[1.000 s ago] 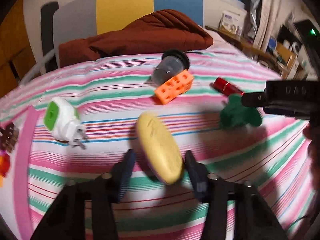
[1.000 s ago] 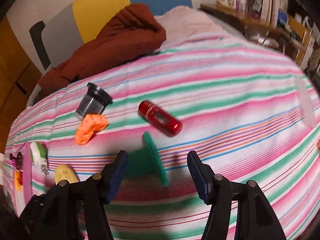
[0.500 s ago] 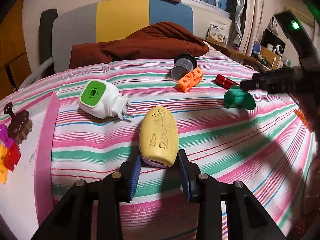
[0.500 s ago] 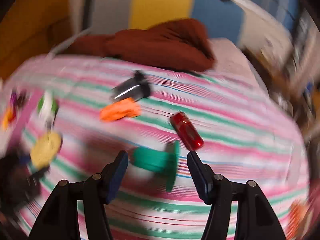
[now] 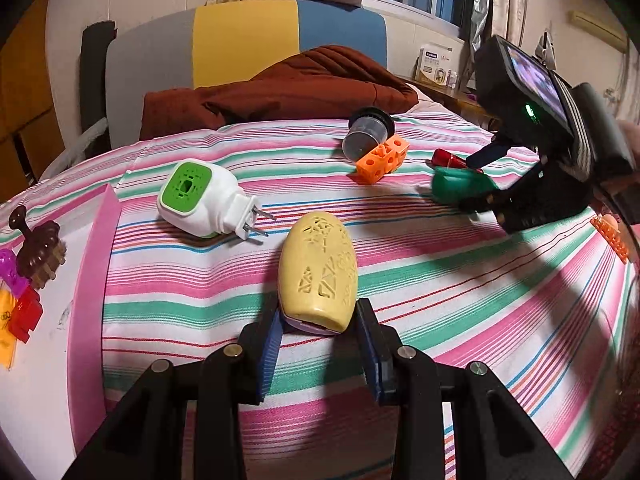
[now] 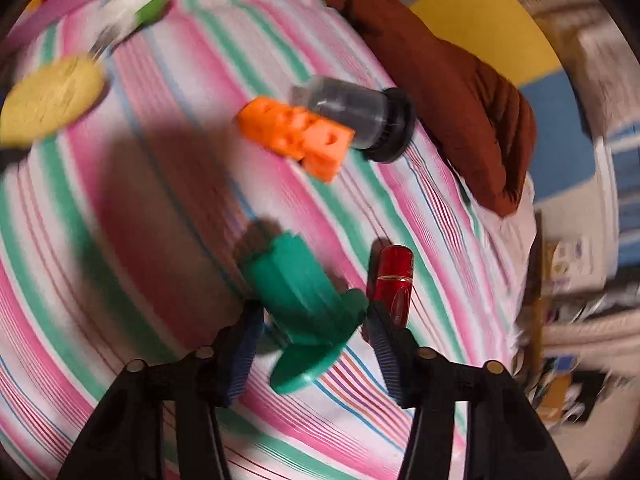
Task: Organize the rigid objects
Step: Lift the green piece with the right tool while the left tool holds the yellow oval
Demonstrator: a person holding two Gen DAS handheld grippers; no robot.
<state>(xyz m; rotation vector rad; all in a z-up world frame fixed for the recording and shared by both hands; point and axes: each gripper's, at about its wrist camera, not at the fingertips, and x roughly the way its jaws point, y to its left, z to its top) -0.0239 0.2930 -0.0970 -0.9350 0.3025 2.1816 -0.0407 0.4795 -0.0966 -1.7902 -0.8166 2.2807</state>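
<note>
My left gripper point(image 5: 319, 332) is shut on the near end of a yellow oval case point(image 5: 318, 268) with cut-out patterns, which lies flat on the striped bedspread. It shows blurred in the right wrist view as the yellow case point(image 6: 52, 100). My right gripper point(image 6: 314, 320) points steeply down with its jaws closing. A green spool point(image 6: 296, 280) lies between them, and its sides meet both pads. From the left wrist view the right gripper point(image 5: 472, 182) straddles the green spool point(image 5: 452, 186) at the far right.
A red tube point(image 6: 394, 280) lies right beside the spool. Further back, an orange block point(image 5: 382, 158) leans on a grey cup with a black lid point(image 5: 366, 132). A white-and-green plug-in device point(image 5: 200, 200) lies left. A pink-edged white tray point(image 5: 86, 280) holds small toys.
The right gripper rolled strongly and dropped over the green spool, and its jaws narrowed around it. The left gripper shifted with the yellow case at first, then stayed still.
</note>
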